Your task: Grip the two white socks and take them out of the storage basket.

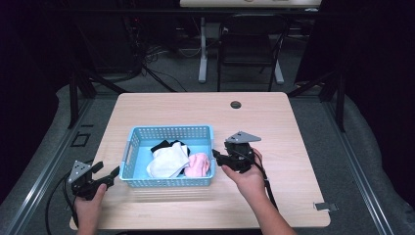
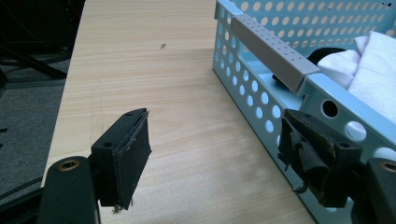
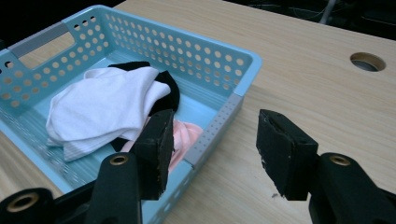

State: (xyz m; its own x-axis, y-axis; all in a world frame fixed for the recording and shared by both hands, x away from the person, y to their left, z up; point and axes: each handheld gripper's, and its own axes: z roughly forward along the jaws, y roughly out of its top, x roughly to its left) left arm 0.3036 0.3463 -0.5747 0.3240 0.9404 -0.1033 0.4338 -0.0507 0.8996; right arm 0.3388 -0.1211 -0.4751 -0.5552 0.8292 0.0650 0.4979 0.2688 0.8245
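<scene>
Both pairs of jaws stand spread with nothing between them. In the left gripper view, the left gripper (image 2: 212, 158) has one jaw over bare wood at lower left and the other just beside the outer wall of the blue basket (image 2: 261, 100), near its grey handle (image 2: 275, 51) in the upper right. In the right gripper view, the right gripper (image 3: 212, 149) straddles the basket's near rim at the lower centre: one jaw sits above the pink cloth (image 3: 184, 135), the other over the table (image 3: 299, 60). Left of centre lie a white cloth (image 3: 100, 107) and, under it, a black cloth (image 3: 166, 91).

From above, the basket (image 1: 169, 132) sits mid-frame with a gripper at each end, left gripper (image 1: 105, 178) low left, right gripper (image 1: 220, 159) at its right edge.

This looks like the approach before a grasp. Whether the basket or the clothes are the target I cannot tell; either way, the next move calls for closing on a rim or on fabric.
</scene>
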